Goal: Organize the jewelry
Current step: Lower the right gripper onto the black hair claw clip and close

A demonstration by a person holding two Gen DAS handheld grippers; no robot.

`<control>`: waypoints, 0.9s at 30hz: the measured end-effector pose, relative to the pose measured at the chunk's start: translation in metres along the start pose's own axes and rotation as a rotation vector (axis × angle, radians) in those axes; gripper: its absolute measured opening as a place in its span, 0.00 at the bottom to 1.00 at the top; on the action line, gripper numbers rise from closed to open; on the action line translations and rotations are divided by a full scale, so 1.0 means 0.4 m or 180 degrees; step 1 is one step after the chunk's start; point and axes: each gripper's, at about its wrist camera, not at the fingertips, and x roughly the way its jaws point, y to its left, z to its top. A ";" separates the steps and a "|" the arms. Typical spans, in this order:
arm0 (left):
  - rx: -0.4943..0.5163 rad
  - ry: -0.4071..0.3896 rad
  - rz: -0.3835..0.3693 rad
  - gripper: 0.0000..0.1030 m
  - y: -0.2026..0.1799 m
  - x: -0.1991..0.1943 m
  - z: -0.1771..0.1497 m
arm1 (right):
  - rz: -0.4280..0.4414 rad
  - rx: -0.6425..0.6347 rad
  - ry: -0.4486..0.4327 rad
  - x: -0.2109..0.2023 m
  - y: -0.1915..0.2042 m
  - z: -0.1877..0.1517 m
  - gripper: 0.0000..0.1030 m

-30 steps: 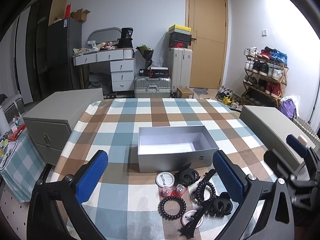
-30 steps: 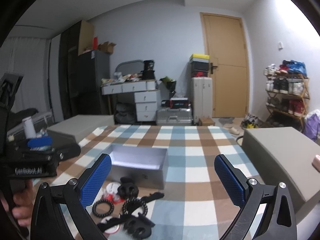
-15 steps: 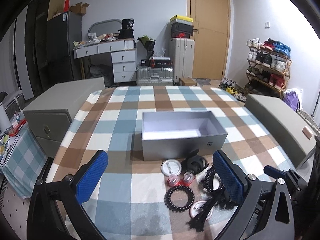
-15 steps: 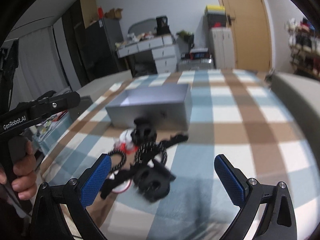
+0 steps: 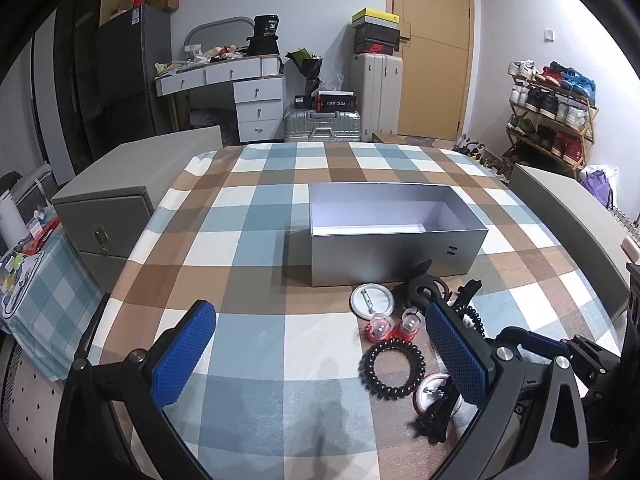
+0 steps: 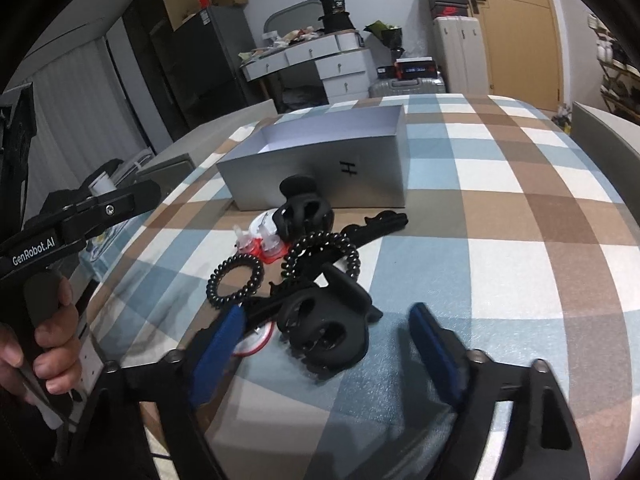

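Claw work first: my right claw (image 6: 326, 344) is closing around a black hair clip (image 6: 326, 330), pads not yet touching. My left claw (image 5: 320, 356) hangs released over the checked counter (image 5: 248, 216). Beyond lie coil hair ties (image 6: 236, 280), then the grey box (image 6: 320, 164).

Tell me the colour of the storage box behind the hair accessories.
Silver-grey outside, pale white inside: the open box shows best in the left wrist view.
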 end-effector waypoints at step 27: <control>0.0130 0.0244 -0.0299 0.99 -0.025 0.032 -0.012 | 0.0058 0.0240 -0.0292 -0.069 -0.056 0.001 0.45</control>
